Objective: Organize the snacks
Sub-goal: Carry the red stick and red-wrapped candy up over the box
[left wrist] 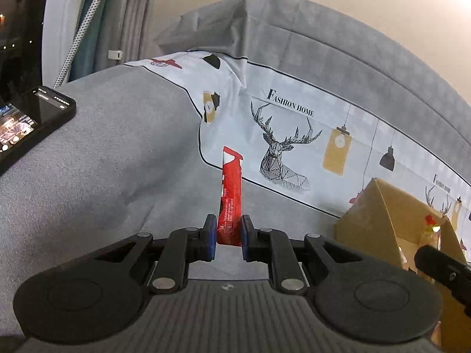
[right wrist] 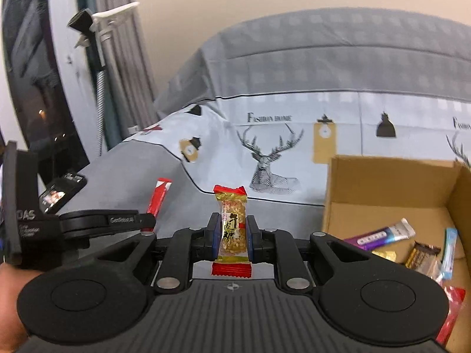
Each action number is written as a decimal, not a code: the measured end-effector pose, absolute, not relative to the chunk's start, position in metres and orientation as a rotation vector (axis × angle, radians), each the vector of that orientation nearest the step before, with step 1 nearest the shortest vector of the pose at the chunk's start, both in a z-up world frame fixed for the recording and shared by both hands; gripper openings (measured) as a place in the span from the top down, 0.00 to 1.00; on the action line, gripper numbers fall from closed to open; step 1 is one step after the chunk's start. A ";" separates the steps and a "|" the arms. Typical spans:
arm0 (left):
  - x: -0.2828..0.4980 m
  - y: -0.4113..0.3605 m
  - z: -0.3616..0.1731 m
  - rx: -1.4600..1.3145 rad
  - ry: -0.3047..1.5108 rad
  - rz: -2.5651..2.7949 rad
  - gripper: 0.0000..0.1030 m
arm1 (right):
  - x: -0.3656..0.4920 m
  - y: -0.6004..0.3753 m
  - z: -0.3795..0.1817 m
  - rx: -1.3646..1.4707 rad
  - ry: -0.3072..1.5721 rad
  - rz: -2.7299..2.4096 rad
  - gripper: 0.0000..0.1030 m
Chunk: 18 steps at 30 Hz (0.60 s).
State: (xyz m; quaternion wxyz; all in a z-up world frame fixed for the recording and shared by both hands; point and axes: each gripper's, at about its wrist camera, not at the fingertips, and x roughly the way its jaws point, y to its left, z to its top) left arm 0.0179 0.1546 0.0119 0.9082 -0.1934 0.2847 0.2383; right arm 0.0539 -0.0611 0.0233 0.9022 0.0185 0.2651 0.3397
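My left gripper (left wrist: 229, 232) is shut on a long red snack stick (left wrist: 230, 194) that points up and away above the grey sofa seat. In the right wrist view that same left gripper (right wrist: 148, 220) shows at the left with the red stick (right wrist: 159, 197) in it. My right gripper (right wrist: 233, 235) is shut on a gold peanut candy with red ends (right wrist: 232, 229), held upright in the air. An open cardboard box (right wrist: 382, 176) sits to the right, holding several wrapped snacks (right wrist: 379, 236). The box (left wrist: 388, 206) also shows in the left wrist view.
A black phone with a lit screen (left wrist: 32, 120) lies on the sofa arm at the left. A cushion cover printed with a deer (left wrist: 282, 147) covers the sofa back. Curtains (right wrist: 123, 58) and a white stand (right wrist: 109, 17) are behind at the left. A hand (right wrist: 8, 288) shows at the left edge.
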 end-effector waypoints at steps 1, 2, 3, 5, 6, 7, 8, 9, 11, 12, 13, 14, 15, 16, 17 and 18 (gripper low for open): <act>0.019 0.154 0.012 -0.408 0.588 0.490 0.83 | 0.055 -0.062 0.024 0.040 0.542 0.699 0.82; 0.020 0.152 0.013 -0.407 0.588 0.490 0.83 | 0.056 -0.063 0.024 0.040 0.536 0.691 0.82; 0.020 0.151 0.014 -0.404 0.586 0.487 0.83 | 0.056 -0.062 0.022 0.039 0.531 0.684 0.82; 0.021 0.148 0.016 -0.399 0.585 0.475 0.83 | 0.056 -0.063 0.023 0.035 0.517 0.676 0.82; 0.022 0.147 0.017 -0.399 0.585 0.471 0.83 | 0.055 -0.064 0.024 0.034 0.508 0.673 0.82; 0.022 0.145 0.018 -0.401 0.585 0.465 0.83 | 0.053 -0.065 0.025 0.034 0.499 0.668 0.82; 0.023 0.143 0.018 -0.401 0.584 0.460 0.83 | 0.053 -0.066 0.026 0.036 0.489 0.665 0.82; 0.023 0.142 0.019 -0.400 0.581 0.455 0.83 | 0.052 -0.067 0.027 0.039 0.480 0.663 0.82; 0.024 0.138 0.020 -0.387 0.574 0.441 0.83 | 0.051 -0.069 0.029 0.037 0.460 0.657 0.82; 0.025 0.136 0.020 -0.380 0.572 0.438 0.83 | 0.050 -0.069 0.031 0.032 0.447 0.653 0.82; 0.026 0.135 0.021 -0.378 0.572 0.437 0.83 | 0.049 -0.070 0.033 0.030 0.431 0.651 0.82; 0.026 0.135 0.021 -0.383 0.571 0.435 0.83 | 0.048 -0.072 0.035 0.033 0.417 0.651 0.82; 0.027 0.135 0.021 -0.387 0.571 0.434 0.83 | 0.048 -0.073 0.038 0.032 0.405 0.649 0.82; 0.028 0.134 0.021 -0.391 0.572 0.432 0.83 | 0.049 -0.075 0.042 0.026 0.387 0.643 0.82; 0.029 0.133 0.020 -0.395 0.572 0.427 0.83 | 0.050 -0.078 0.047 0.023 0.369 0.639 0.82; 0.030 0.131 0.021 -0.396 0.572 0.422 0.83 | 0.051 -0.082 0.053 0.023 0.348 0.635 0.82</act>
